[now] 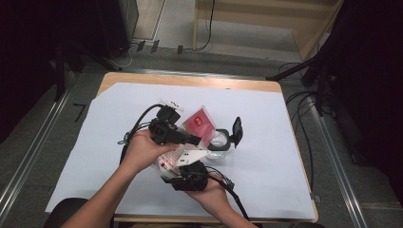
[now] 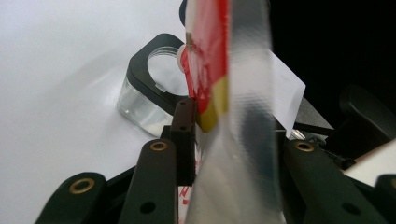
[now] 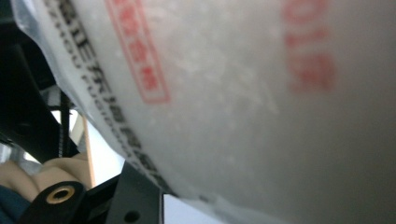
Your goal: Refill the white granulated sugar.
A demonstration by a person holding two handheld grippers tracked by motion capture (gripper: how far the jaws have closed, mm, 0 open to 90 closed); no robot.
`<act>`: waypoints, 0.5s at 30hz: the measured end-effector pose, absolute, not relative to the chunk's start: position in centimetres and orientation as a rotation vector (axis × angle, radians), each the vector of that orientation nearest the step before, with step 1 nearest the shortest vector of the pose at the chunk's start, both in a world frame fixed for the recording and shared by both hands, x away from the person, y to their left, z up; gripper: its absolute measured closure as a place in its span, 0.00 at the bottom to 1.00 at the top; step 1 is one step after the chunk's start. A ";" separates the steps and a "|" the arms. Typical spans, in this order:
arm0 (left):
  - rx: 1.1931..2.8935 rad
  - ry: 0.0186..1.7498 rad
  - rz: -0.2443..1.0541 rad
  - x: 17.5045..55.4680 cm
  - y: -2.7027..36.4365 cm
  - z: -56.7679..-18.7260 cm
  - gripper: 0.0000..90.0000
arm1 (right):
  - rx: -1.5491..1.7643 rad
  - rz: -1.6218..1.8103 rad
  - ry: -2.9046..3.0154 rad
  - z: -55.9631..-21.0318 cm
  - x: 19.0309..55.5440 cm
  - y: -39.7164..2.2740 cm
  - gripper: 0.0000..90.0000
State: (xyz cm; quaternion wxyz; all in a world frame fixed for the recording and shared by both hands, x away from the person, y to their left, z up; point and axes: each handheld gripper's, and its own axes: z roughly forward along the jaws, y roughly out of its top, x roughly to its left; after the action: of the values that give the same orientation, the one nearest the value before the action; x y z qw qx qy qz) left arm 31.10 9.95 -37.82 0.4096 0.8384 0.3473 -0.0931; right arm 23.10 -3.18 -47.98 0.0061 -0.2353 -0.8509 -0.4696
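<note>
Clear container with black flip lid open, near the surface middle, just right of my claws; white sheet covers the surface, wood rim shows at the far edge. Cables trail from my left claw toward the left side. Bag, clear plastic with red label, white contents, sits above the surface middle between both claws, and blocks most of the container mouth from my left claw view.

Left claw points right toward the container; bag's top edge is between its jaws, jaws partly apart, can't tell if pads press. Right claw comes from the near edge, pointing away, under the bag's bottom; grip hidden, can't tell.
</note>
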 end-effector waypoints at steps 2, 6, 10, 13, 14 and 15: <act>2.098 0.866 -0.260 31.1 10.0 -37.8 0.72 | -0.745 -1.488 -2.624 -47.9 23.2 -3.4 0.69; 2.064 0.873 -0.303 31.2 9.9 -38.0 0.73 | -0.761 -1.504 -2.604 -47.8 23.4 -3.8 0.69; 1.999 0.928 -0.411 31.8 10.4 -38.4 0.73 | -0.759 -1.508 -2.615 -47.7 23.4 -3.8 0.69; 2.012 0.950 -0.396 31.8 10.3 -38.4 0.73 | -0.748 -1.495 -2.668 -47.6 23.2 -3.6 0.67; 2.017 0.953 -0.385 31.8 10.2 -38.4 0.73 | -0.745 -1.490 -2.681 -47.6 23.1 -3.5 0.66; 2.028 0.955 -0.373 31.8 10.1 -38.4 0.73 | -0.744 -1.487 -2.697 -47.6 23.1 -3.4 0.66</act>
State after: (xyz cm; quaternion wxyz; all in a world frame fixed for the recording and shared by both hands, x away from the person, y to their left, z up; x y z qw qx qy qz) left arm 31.78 10.11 -38.38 0.4212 0.8094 0.3811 -0.1489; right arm 23.10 -3.40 -47.63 -0.0133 -0.2349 -0.8512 -0.4692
